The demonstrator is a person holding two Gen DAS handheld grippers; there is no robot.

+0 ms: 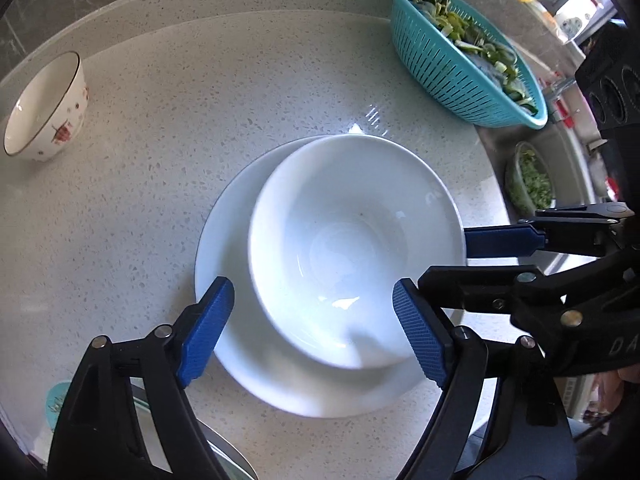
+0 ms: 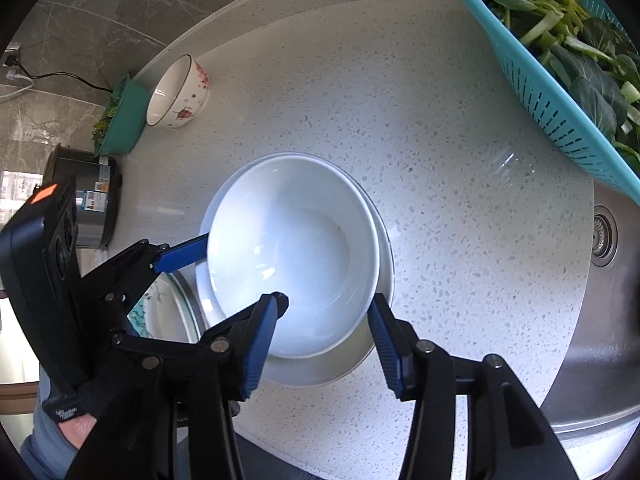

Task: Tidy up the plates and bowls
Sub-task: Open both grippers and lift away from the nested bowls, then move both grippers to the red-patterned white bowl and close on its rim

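Note:
A white bowl sits inside a white plate on the speckled counter; both also show in the right wrist view, the bowl and the plate. My left gripper is open, its fingers straddling the near side of the bowl and plate. My right gripper is open around the bowl's near rim, one finger inside the bowl and one outside. A small floral bowl stands at the far left, also in the right wrist view.
A teal colander of greens stands at the back right. A glass bowl of chopped greens sits in the sink. A green tub, a metal pot and a patterned plate are at the left.

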